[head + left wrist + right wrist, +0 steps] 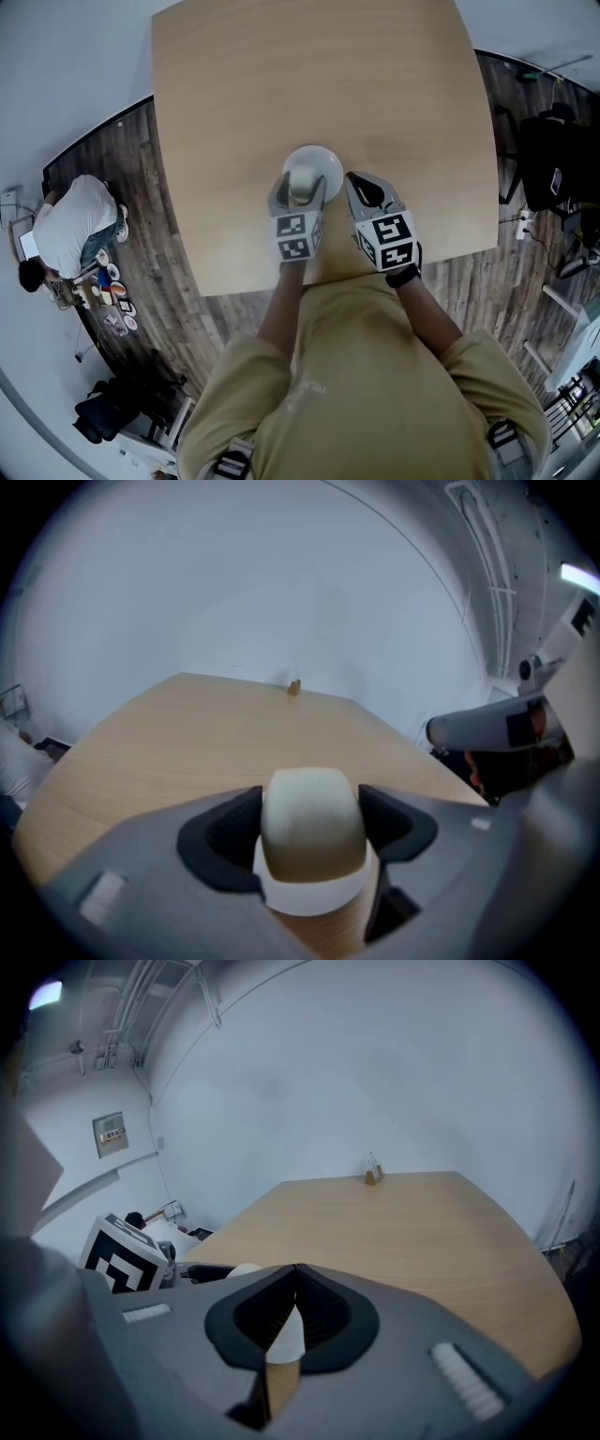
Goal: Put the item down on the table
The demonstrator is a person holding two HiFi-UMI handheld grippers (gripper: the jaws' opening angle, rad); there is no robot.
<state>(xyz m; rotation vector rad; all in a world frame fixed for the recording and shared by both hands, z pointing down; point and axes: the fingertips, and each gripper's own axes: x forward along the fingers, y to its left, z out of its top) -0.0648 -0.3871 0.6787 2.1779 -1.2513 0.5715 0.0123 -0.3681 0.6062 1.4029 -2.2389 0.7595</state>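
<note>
"Near the front edge of the desk (234, 112), what does the left hand-held gripper (302, 195) carry?" asks the student.

"Its two dark pads pinch a pale, dome-topped item (312, 817), one pad on each flank," the tutor replies. "A white round base (323, 161) lies under the dome and spreads wider than it. Whether base and dome are one piece cannot be told."

"And the right hand-held gripper (294, 1288)?"

"It is pressed together with nothing between its pads. The sliver of white below them is the same base, seen beyond them. It hangs just beside the left one, over the desk's near edge, and plays no visible part."

"Has the item reached the desk?"

"It is low over the wood, well inside the desk's outline, so the carrying part of the task appears done. The views do not settle whether the base already touches the surface. The head view looks straight down and the left gripper view shows only bare wood under the white rim."

"What, then, is left?"

"By judgement, only the closing steps are left. These are settling the base flat if it is not yet down, spreading the left pads to free the dome, and drawing the hand-held gripper clear without nudging it. The release has not yet happened."
</note>
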